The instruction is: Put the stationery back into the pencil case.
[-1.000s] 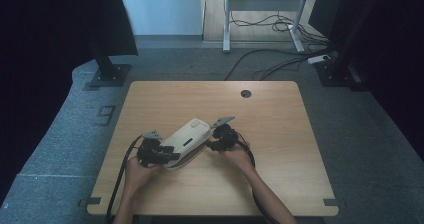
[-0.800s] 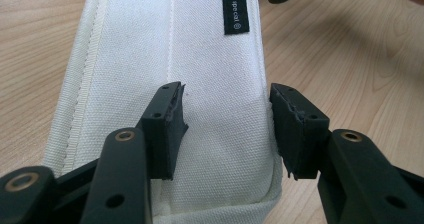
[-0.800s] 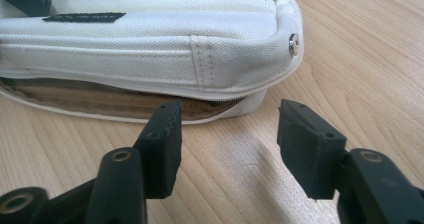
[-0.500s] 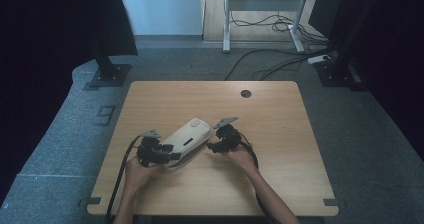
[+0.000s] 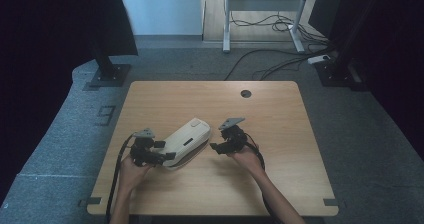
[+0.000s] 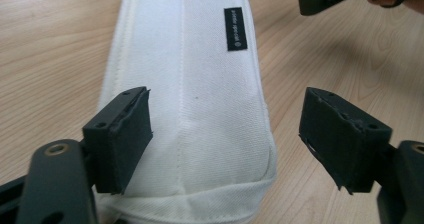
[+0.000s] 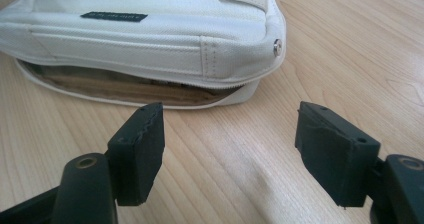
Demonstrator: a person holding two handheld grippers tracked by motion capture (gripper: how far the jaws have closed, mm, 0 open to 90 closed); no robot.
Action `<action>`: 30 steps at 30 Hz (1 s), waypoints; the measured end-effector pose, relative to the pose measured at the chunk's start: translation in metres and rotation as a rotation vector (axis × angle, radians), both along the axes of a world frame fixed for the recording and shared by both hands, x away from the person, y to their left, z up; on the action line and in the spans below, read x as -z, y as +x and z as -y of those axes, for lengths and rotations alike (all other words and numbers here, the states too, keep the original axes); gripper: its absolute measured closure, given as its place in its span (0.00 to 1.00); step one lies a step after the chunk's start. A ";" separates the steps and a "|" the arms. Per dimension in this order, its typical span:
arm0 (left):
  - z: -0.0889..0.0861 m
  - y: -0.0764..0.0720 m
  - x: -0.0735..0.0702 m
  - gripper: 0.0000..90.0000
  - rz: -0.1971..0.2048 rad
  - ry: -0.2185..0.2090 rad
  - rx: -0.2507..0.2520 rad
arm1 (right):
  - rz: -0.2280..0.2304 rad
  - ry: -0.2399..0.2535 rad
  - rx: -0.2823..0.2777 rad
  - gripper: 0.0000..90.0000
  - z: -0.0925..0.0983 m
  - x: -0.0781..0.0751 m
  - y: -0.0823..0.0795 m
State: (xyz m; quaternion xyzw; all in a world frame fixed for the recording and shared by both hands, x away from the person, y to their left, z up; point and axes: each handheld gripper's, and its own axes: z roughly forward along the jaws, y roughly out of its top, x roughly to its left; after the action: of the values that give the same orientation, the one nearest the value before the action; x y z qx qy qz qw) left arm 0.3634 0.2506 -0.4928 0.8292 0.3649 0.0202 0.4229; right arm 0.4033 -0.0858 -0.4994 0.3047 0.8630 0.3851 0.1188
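The long white canvas zip pouch (image 5: 187, 141) lies flat, long axis diagonal, near-left to far-right. Left gripper (image 5: 162, 150) jaws just opening, straddling its near end; right gripper (image 5: 216, 146) jaws likewise opening, empty.

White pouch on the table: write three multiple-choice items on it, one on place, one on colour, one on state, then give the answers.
1. Where does the white pouch lie?
A. between the left gripper and the right gripper
B. beside the round hole
C. on the floor

2. What colour is the small label on the pouch?
A. red
B. black
C. yellow

3. How is the pouch's side?
A. shut tight
B. gaping, with brown showing inside
C. torn off

Answers: 1 A, the high view shows a gripper at each end of it. 2 B, the left gripper view shows a black tag on the white cloth. 3 B, the right gripper view shows an open gap along the lower edge.
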 end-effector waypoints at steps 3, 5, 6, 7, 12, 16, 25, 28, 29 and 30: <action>-0.003 0.000 -0.001 0.21 0.006 0.000 -0.009 | 0.000 -0.001 -0.001 0.30 0.002 -0.001 -0.002; -0.007 -0.001 -0.002 0.20 0.016 0.007 -0.017 | 0.004 -0.003 -0.005 0.29 0.004 -0.001 -0.004; -0.008 -0.001 -0.002 0.19 0.023 0.012 -0.025 | 0.007 -0.004 -0.007 0.28 0.005 -0.001 -0.005; -0.011 -0.002 -0.003 0.18 0.035 0.023 -0.037 | 0.008 -0.006 -0.007 0.27 0.007 -0.001 -0.007; -0.022 -0.005 -0.004 0.16 0.070 0.021 -0.062 | 0.015 0.004 0.000 0.24 0.013 -0.003 -0.010; -0.027 -0.007 -0.005 0.10 0.120 0.035 -0.087 | 0.023 0.012 -0.002 0.23 0.016 -0.005 -0.012; -0.042 -0.012 -0.004 0.01 0.168 0.060 -0.129 | 0.049 0.002 -0.003 0.19 0.027 -0.011 -0.021; -0.047 -0.012 -0.002 0.00 0.155 0.092 -0.134 | 0.056 -0.004 0.002 0.16 0.034 -0.012 -0.025; -0.048 -0.012 -0.001 0.00 0.156 0.090 -0.137 | 0.057 -0.005 0.005 0.16 0.036 -0.012 -0.026; -0.048 -0.012 -0.001 0.00 0.156 0.090 -0.137 | 0.057 -0.005 0.005 0.16 0.036 -0.012 -0.026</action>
State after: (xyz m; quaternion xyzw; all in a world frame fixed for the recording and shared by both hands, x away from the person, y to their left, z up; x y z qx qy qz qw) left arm 0.3513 0.2984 -0.4913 0.8164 0.3855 0.1297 0.4099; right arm 0.3776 -0.1215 -0.4874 0.2954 0.8594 0.3912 0.1449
